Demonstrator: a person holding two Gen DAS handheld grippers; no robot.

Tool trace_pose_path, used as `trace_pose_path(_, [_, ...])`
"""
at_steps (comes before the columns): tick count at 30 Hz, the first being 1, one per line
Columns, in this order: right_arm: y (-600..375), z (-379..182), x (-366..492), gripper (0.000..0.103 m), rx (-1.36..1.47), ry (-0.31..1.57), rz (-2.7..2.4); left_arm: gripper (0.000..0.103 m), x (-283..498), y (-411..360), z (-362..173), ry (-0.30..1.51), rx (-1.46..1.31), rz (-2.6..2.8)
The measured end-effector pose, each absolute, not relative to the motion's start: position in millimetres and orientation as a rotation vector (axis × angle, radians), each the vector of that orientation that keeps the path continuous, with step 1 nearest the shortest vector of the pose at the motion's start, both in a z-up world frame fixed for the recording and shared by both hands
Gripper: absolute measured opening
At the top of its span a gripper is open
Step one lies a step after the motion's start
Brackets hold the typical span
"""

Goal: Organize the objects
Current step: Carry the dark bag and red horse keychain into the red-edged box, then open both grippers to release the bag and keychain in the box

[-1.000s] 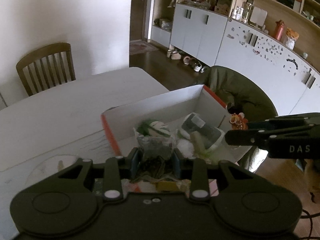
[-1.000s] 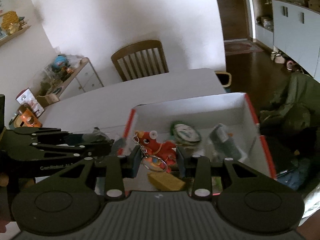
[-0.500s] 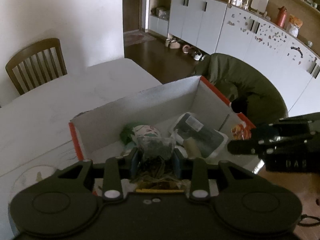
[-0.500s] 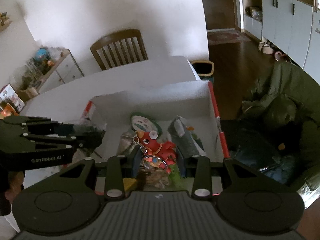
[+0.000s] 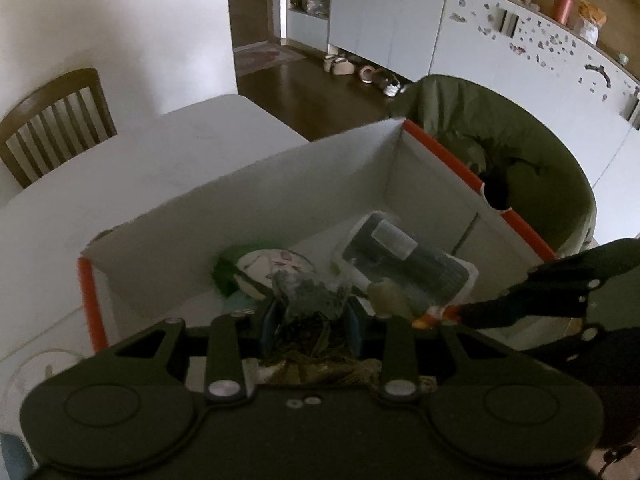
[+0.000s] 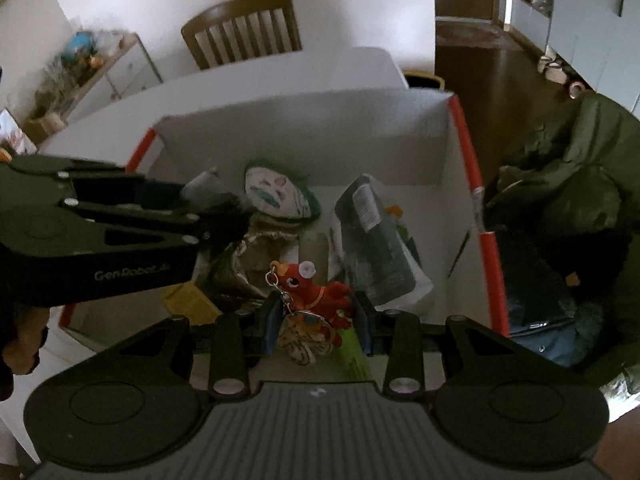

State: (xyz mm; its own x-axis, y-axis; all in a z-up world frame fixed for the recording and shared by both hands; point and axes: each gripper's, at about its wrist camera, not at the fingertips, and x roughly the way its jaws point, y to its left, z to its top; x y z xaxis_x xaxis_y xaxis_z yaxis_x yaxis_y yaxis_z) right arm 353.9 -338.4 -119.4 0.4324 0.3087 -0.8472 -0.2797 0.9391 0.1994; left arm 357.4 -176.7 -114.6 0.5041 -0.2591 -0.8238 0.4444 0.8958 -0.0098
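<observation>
A white cardboard box with orange edges [image 5: 280,200] [image 6: 320,120] stands on the white table. In it lie a green-rimmed painted mask [image 6: 276,192], a dark packet in clear wrap [image 5: 404,256] [image 6: 372,240], a crumpled foil bag [image 6: 248,264] and a yellow block [image 6: 192,300]. My left gripper [image 5: 312,320] is shut on a clear bag of dark dried leaves [image 5: 312,292], held over the box's near side. My right gripper [image 6: 316,316] is shut on a red plush keychain [image 6: 316,284], also above the box interior.
A wooden chair [image 5: 52,120] stands at the table's far side. A green beanbag [image 5: 520,168] sits right of the box. White cabinets [image 5: 400,20] line the far wall. A low shelf with clutter [image 6: 80,80] is at the left.
Both grippers have moved forward and down over the box with their loads. The box now fills more of both views.
</observation>
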Motion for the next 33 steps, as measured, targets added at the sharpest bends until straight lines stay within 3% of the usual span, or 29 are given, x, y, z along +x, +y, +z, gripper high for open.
trace_pose_path(11, [-333.0, -146.5, 361.1, 0.037, -0.008, 1.116, 0.358, 0.034, 362.7, -184.3, -137.2, 1.01, 0.229, -0.424])
trace_pose_path(26, [-343.0, -141.5, 357.1, 0.039, 0.022, 1.08, 0.379, 0.04, 353.8, -174.0, -134.1, 1.01, 0.205, -0.41])
trace_pose_path(33, [-350.6, -130.0, 345.3, 0.054, 0.038, 1.042, 0.387, 0.05, 343.1, -165.7, -123.5, 0.98, 0.179, -0.401])
